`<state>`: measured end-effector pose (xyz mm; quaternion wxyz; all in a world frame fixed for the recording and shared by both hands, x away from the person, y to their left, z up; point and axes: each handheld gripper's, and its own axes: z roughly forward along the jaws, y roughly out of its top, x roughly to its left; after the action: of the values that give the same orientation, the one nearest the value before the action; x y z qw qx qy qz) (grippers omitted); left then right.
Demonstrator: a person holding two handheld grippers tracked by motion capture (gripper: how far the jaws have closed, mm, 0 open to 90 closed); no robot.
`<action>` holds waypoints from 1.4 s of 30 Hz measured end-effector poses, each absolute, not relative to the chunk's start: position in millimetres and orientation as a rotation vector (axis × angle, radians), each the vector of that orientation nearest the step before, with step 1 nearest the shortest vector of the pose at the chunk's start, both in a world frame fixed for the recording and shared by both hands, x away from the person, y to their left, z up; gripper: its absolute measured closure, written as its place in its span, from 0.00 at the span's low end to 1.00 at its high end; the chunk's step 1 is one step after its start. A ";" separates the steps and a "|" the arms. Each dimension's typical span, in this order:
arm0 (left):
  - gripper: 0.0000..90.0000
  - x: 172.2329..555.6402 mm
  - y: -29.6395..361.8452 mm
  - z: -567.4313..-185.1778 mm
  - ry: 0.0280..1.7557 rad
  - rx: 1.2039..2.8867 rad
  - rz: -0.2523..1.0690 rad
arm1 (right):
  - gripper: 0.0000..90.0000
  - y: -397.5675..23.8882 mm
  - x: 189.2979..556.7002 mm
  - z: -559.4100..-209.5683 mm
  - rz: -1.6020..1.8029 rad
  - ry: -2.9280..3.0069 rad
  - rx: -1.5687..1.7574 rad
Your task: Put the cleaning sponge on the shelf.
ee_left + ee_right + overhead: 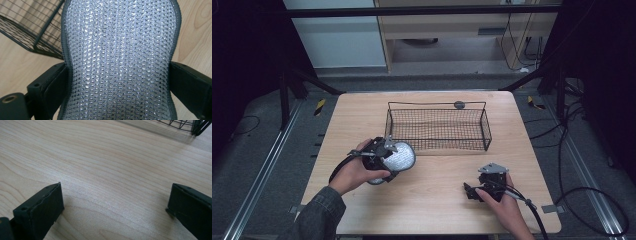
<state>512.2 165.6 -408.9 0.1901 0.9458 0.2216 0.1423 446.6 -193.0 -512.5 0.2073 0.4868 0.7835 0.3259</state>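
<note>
left gripper (pixel 388 156) clamps a silver mesh pad with grey edging (pixel 120 62) beside the black wire basket (pixel 437 129). right gripper (pixel 115 202) rests spread wide, grasping nothing, on the light wooden table (pixel 100 157).

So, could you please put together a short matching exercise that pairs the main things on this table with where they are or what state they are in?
Things:
1. silver mesh pad
2. wire basket
3. right gripper
4. left gripper

States or places:
A. open, with bare wood between its jaws
B. empty, at the far middle of the table
C. shut on something shiny
D. clamped between two black jaws

Pairs: 1-D, 2-B, 3-A, 4-C
</note>
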 end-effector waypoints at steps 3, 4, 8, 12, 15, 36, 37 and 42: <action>0.06 515.3 157.7 -399.3 0.588 2.654 0.433 | 0.00 -192.5 446.5 -512.5 0.908 2.180 1.358; 0.06 516.3 155.6 -396.9 0.580 2.656 0.443 | 0.00 -192.4 446.5 -512.4 0.908 2.180 1.359; 0.06 523.1 147.4 -387.9 0.550 2.657 0.488 | 0.00 -192.1 446.6 -512.6 0.906 2.180 1.356; 0.06 532.7 140.0 -378.5 0.530 2.650 0.531 | 0.00 -192.1 446.5 -512.5 0.905 2.181 1.357; 0.06 540.3 134.5 -372.5 0.516 2.653 0.556 | 0.00 -192.2 446.7 -512.6 0.906 2.181 1.355; 0.06 593.1 98.1 -362.7 0.393 2.664 0.640 | 0.00 -191.2 446.2 -513.1 0.918 2.169 1.359; 0.06 593.1 98.1 -362.7 0.393 2.664 0.640 | 0.00 -191.2 446.2 -513.1 0.918 2.169 1.359; 0.06 601.6 91.3 -360.4 0.365 2.658 0.659 | 0.00 -190.8 446.7 -513.6 0.914 2.174 1.344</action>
<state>601.6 91.3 -360.4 0.1881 0.9449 0.1298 0.2343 446.7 -190.8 -513.6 0.2120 0.4839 0.7827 0.3289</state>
